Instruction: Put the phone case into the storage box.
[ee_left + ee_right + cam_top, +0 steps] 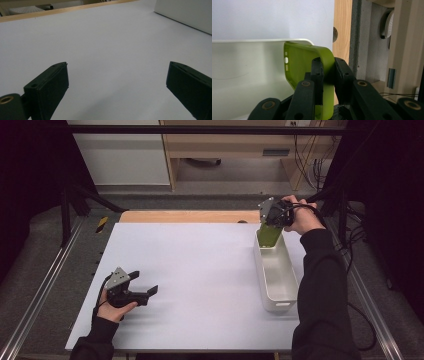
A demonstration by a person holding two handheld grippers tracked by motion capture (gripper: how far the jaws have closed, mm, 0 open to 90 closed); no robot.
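Right gripper [328,75] is clamped on the edge wall of the lime-green soft rubber phone case [304,65], over the far end of the white plastic bin [276,270] — light, floppy, so pinch that rim; left gripper [144,282] stands apart

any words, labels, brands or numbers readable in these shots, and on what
None can be read.
Green phone case: plain, with button cutouts and no print.
White bin: a mark on its near end wall, too small to read.
Grey plate on the left gripper: plain, no lettering.
Metal tag on the wooden shelf: too small and blurred to read.
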